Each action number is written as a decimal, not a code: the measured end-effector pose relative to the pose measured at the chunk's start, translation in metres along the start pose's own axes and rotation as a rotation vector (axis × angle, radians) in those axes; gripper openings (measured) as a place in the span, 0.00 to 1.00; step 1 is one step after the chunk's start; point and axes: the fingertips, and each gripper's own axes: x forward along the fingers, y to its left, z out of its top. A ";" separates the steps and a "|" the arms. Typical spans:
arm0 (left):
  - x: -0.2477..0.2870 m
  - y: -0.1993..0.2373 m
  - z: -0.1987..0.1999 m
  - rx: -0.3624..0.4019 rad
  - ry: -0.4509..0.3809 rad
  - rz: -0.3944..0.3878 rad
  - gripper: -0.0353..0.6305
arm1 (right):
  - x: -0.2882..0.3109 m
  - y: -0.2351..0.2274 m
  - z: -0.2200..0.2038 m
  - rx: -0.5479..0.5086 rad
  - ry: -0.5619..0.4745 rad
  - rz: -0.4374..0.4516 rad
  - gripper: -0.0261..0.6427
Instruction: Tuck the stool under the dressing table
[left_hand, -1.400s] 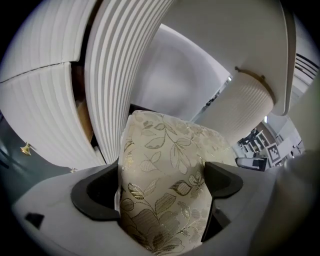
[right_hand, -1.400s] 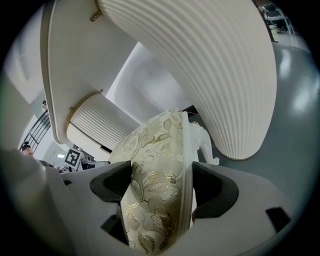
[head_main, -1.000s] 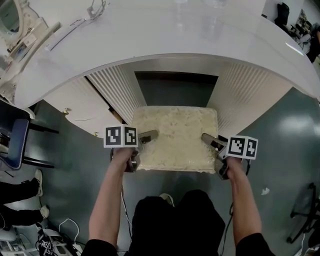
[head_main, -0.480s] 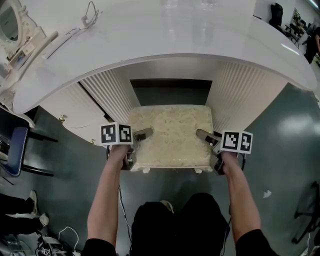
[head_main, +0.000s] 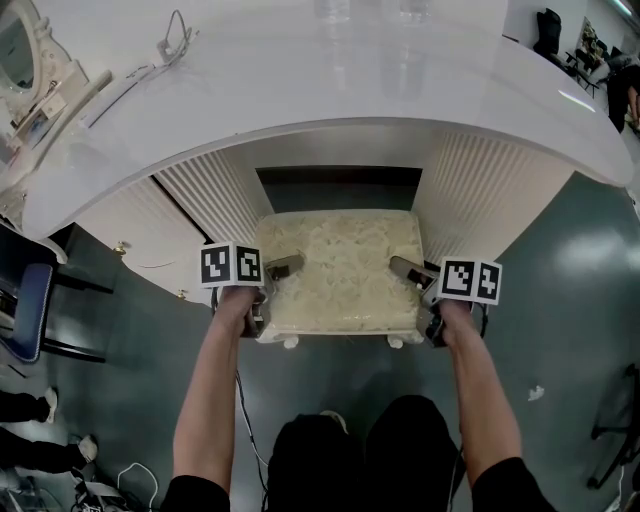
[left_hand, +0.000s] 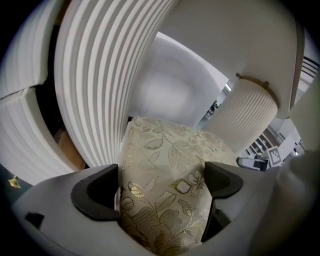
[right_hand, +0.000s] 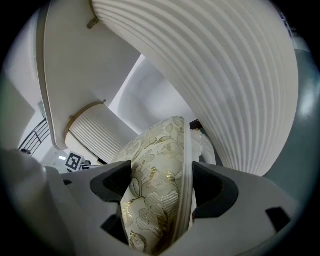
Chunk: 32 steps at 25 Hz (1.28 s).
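Cream brocade stool (head_main: 340, 275) — my left gripper (head_main: 285, 268) and right gripper (head_main: 403, 269) clamped on its sides — stands between fluted pedestals (head_main: 215, 190) of white dressing table (head_main: 300, 90), on grey-green floor (head_main: 565, 300).

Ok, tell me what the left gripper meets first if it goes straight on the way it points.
The stool: the left gripper has its jaws shut on the cushion, so it would push straight into that. Beyond, probably the far ribbed pedestal; depth is unclear.
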 end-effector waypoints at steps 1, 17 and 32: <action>0.001 0.000 0.001 0.001 0.001 -0.002 0.86 | 0.001 0.000 0.001 0.001 -0.002 -0.001 0.53; 0.004 -0.001 0.007 -0.009 -0.005 0.006 0.86 | 0.006 -0.004 0.012 -0.011 -0.003 0.010 0.53; 0.007 -0.001 0.008 -0.015 -0.013 0.011 0.86 | 0.010 -0.007 0.014 -0.012 0.015 0.023 0.53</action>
